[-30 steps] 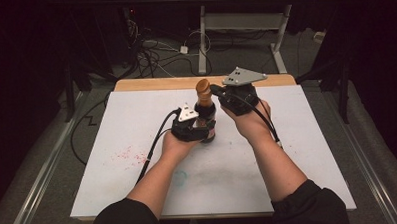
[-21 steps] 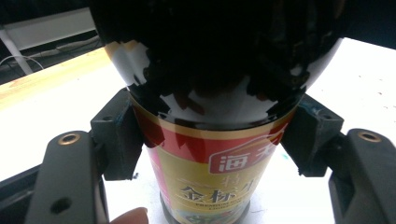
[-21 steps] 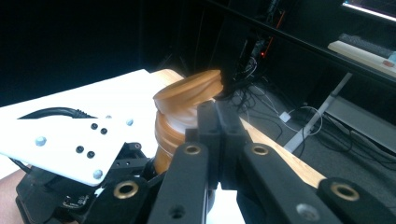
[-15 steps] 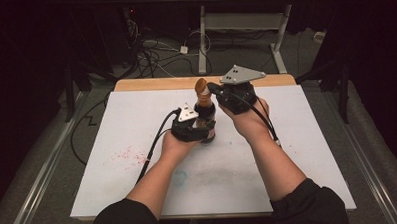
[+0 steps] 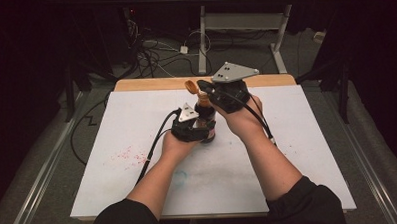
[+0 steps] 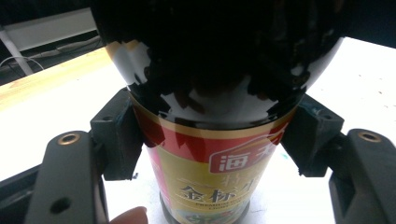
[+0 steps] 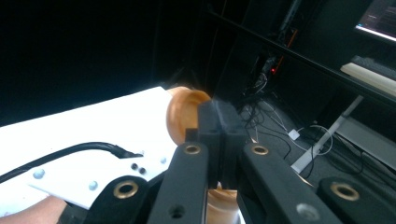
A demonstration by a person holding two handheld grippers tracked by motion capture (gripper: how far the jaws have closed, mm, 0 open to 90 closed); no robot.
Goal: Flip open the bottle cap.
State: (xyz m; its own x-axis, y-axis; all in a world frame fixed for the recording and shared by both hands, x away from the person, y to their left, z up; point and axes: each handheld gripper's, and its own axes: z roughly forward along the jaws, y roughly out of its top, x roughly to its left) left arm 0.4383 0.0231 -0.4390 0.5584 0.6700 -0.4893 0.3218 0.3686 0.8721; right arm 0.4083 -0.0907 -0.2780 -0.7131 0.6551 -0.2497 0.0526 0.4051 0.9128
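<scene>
High view first: dark sauce bottle (image 5: pixel 207 125) standing upright near the middle-back of the white table mat (image 5: pixel 298 163), clamped around the body by the left gripper (image 5: pixel 199 129). Right gripper (image 5: pixel 205 87) up at the neck, right next to the orange flip cap (image 5: pixel 191 85), which looks tipped open and hanging off to the side. So probably the opening step is mostly done, though can't tell from here if it's swung all the way back.

Left gripper view: 2 black pads squeezed on either side of the bottle (image 6: pixel 210 154), just above the red and gold label. Solid hold, bottle on the mat.

Right gripper view: jaws pressed together with nothing visible between them, tips against the edge of the orange cap (image 7: pixel 183 119). Looks more like nudging than gripping.

Left to do, guessing: finish pushing the cap back, then maybe pour.
</scene>
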